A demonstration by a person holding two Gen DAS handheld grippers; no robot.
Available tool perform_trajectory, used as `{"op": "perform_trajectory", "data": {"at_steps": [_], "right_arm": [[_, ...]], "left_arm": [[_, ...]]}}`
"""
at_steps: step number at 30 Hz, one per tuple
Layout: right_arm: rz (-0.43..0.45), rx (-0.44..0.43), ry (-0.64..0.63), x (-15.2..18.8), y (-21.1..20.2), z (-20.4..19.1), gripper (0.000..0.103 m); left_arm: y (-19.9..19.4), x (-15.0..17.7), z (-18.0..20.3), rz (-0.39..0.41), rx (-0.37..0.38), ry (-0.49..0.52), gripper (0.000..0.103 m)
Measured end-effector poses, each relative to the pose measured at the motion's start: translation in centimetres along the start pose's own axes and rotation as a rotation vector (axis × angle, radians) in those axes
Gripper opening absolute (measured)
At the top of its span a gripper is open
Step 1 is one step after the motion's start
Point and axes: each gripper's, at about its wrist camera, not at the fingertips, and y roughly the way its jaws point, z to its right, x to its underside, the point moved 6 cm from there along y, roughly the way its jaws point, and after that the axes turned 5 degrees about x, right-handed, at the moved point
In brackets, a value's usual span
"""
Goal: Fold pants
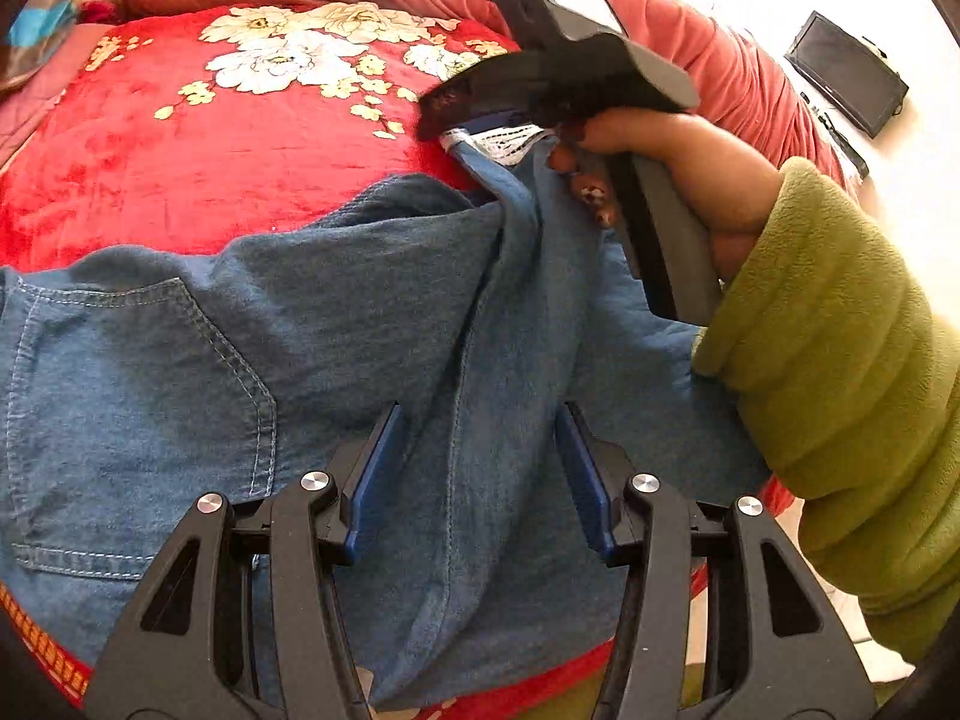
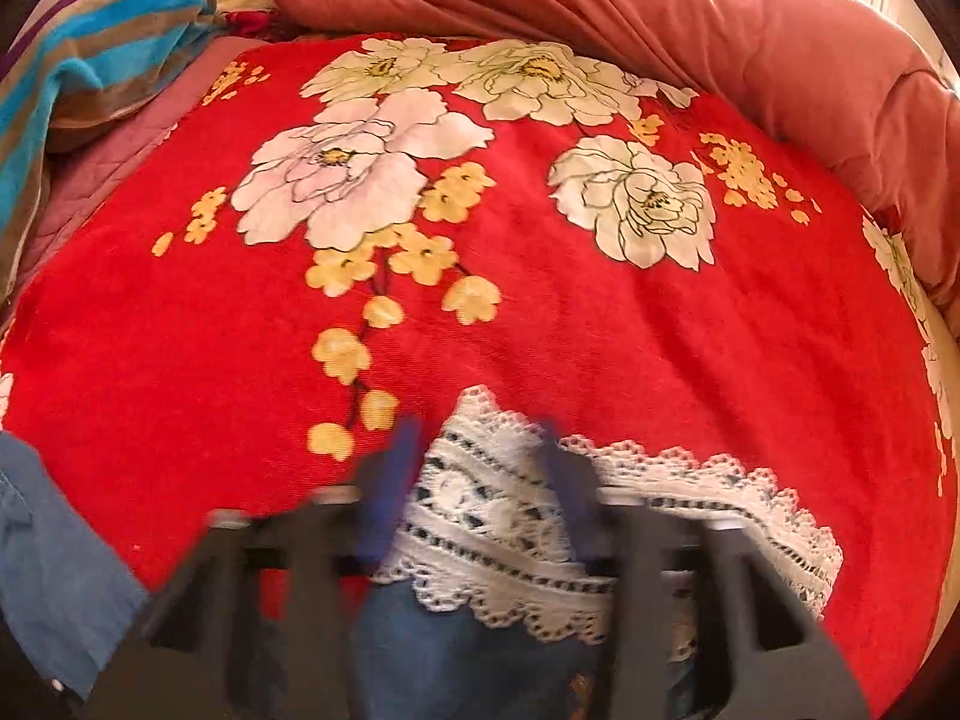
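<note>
Red floral blanket (image 2: 540,330) bears soft, limp denim pants (image 1: 180,360); left gripper (image 1: 477,468) gapes wide over them; blurred right gripper (image 2: 480,474) seemingly straddles lace hem (image 2: 690,510), best gripped there.

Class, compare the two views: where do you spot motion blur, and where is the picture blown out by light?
Right wrist view: the right gripper and lace hem are smeared by motion blur. Left wrist view: the left gripper is sharp, the upper right corner overexposed.
</note>
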Motion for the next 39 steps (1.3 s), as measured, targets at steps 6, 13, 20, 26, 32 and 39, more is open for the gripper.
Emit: {"op": "perform_trajectory", "data": {"at_steps": [6, 13, 20, 26, 32, 39], "right_arm": [[0.104, -0.068, 0.081, 0.2, -5.1, 2.7, 0.01], [0.205, -0.095, 0.162, 1.7, -12.1, 7.1, 0.01], [0.276, -0.092, 0.236, 5.7, -17.2, 10.8, 0.01], [0.257, -0.11, 0.291, 11.2, -20.0, 12.7, 0.01], [0.235, -0.124, 0.354, 17.1, -22.4, 13.7, 0.01], [0.124, -0.139, 0.448, 23.7, -21.1, 13.6, 0.01]], "left_arm": [[-0.2, 0.0, 0.2, 0.012, 0.0, 0.008, 0.045], [-0.4, -0.2, 0.8, 0.026, -0.017, 0.032, 0.047], [-0.8, -0.5, 1.1, 0.059, -0.09, 0.082, 0.031], [-2.3, -0.3, 2.0, 0.089, -0.134, 0.199, 0.0], [-3.3, 1.2, 3.2, 0.095, -0.125, 0.264, 0.0], [-3.3, 2.8, 3.6, 0.059, -0.106, 0.289, 0.0]]}}
